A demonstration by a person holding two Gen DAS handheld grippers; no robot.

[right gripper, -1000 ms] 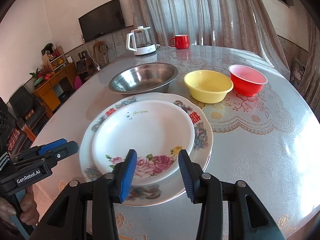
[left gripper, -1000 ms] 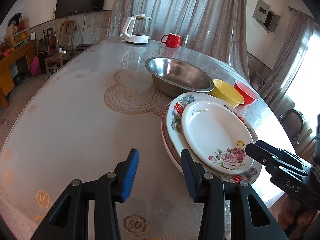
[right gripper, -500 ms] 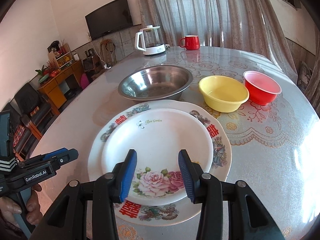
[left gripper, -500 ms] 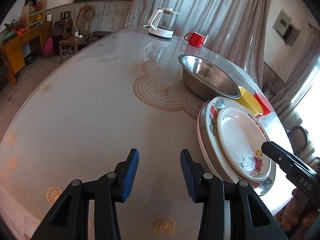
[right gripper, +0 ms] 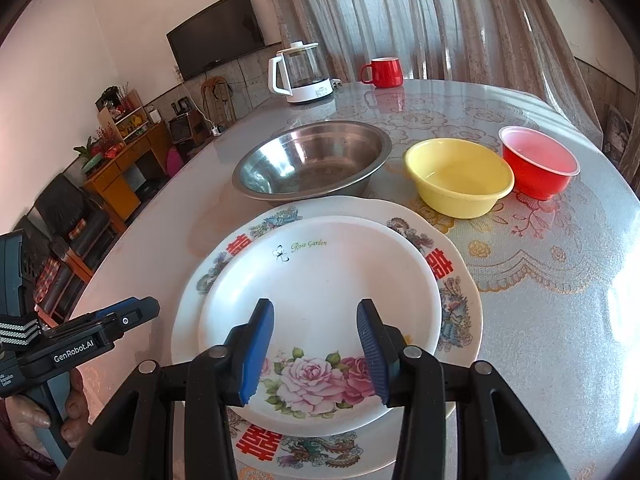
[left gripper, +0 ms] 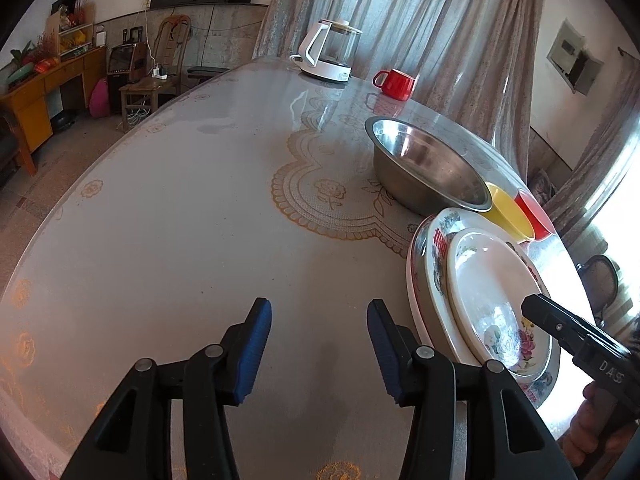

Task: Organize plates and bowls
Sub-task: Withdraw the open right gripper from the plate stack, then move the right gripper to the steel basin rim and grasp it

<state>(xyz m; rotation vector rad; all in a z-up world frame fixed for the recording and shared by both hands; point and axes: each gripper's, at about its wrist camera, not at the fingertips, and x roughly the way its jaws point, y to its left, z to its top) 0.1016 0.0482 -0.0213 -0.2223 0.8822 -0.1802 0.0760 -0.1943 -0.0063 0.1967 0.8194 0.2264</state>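
On your L wrist view: left gripper (left gripper: 318,350) fingers wide apart, holding nothing, over bare table (left gripper: 180,220); plate stack (left gripper: 480,292) just to its right. R wrist view: right gripper (right gripper: 316,354) wide too, above rose plate (right gripper: 320,304) atop larger plate (right gripper: 460,304); steel bowl (right gripper: 312,162), yellow bowl (right gripper: 460,176), red bowl (right gripper: 538,166) behind.

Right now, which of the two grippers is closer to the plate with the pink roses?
The right. The right gripper hangs open directly over the rose plate, above its flower print. The left gripper is open over bare table, off to the plate's left side.
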